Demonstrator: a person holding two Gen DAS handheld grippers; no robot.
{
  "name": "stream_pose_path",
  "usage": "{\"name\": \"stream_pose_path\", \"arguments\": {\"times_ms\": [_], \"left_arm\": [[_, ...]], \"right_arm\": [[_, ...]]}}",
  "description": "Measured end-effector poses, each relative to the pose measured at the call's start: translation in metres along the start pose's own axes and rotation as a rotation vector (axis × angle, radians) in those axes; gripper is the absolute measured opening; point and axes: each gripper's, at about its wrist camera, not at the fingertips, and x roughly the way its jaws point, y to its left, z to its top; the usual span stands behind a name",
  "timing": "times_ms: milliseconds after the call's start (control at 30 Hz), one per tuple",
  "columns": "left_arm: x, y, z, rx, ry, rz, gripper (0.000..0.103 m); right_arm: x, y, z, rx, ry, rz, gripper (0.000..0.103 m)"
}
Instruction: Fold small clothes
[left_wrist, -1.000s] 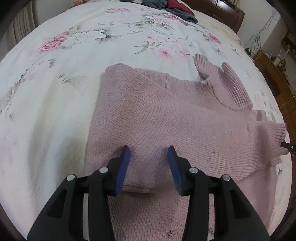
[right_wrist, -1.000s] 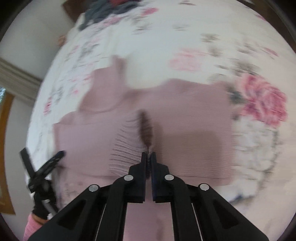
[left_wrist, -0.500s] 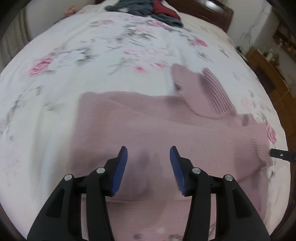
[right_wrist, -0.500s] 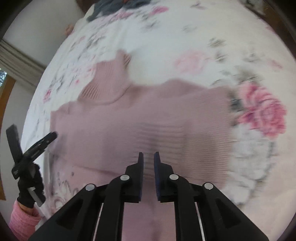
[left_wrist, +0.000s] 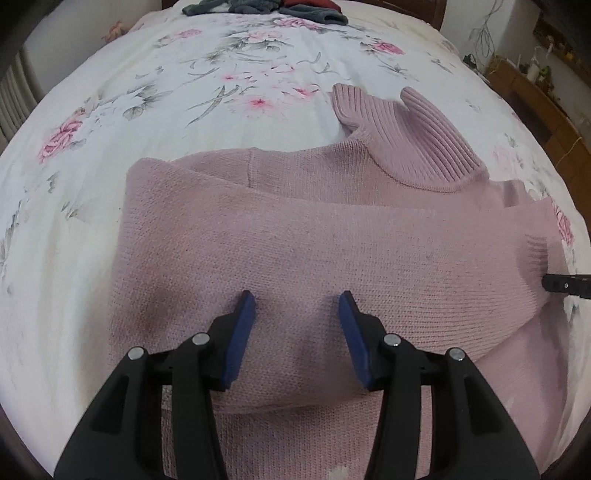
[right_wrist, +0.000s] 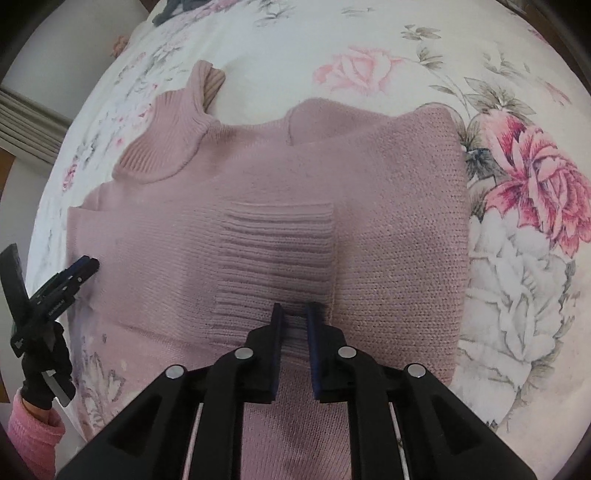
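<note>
A dusty-pink knitted turtleneck sweater (left_wrist: 332, 240) lies flat on the flowered bedsheet (left_wrist: 155, 96), its ribbed collar (left_wrist: 417, 136) pointing to the far side. Both sleeves are folded across the body. In the right wrist view the ribbed cuff (right_wrist: 277, 251) of one sleeve rests on the sweater (right_wrist: 399, 229) near its middle. My right gripper (right_wrist: 294, 312) hovers just over the near end of that cuff, open by a narrow gap and holding nothing. My left gripper (left_wrist: 297, 306) stands wide open above the folded sleeve, empty. The left gripper (right_wrist: 79, 271) also shows beside the sweater's left edge.
A pile of dark grey and red clothes (left_wrist: 266, 7) lies at the far end of the bed. Wooden furniture with cables (left_wrist: 535, 92) stands beyond the bed's right side. A gloved hand with a pink cuff (right_wrist: 37, 391) holds the left gripper.
My right gripper was shut on the sleeve cuff; it has let go, and the cuff now lies flat across the sweater. The left gripper stayed open and shifted slightly.
</note>
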Motion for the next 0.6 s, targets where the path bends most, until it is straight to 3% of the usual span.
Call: {"name": "stream_pose_path", "arguments": {"times_ms": [100,167,267,333,400,600], "left_arm": [[-0.012,-0.004,0.013,0.004,-0.017,-0.021,0.048],[-0.022,-0.01,0.03,0.028,-0.059,-0.035,0.055],[-0.022,-0.02,0.064,0.042,-0.088,-0.042,0.06],[-0.011,-0.024,0.086,0.041,-0.071,-0.054,0.061],[0.004,-0.028,0.108,0.032,-0.059,-0.061,0.062],[0.054,-0.048,0.151,0.031,0.002,-0.115,0.064]], "right_arm": [[-0.005,0.009,0.01,-0.017,0.009,0.006,0.017],[-0.014,0.018,0.022,-0.036,-0.019,0.04,0.021],[-0.024,0.031,0.051,-0.059,-0.066,0.044,0.035],[-0.023,0.041,0.075,-0.083,-0.086,0.045,0.044],[-0.016,0.049,0.098,-0.082,-0.093,0.055,0.046],[0.02,0.069,0.165,-0.051,-0.089,0.17,0.057]]}}
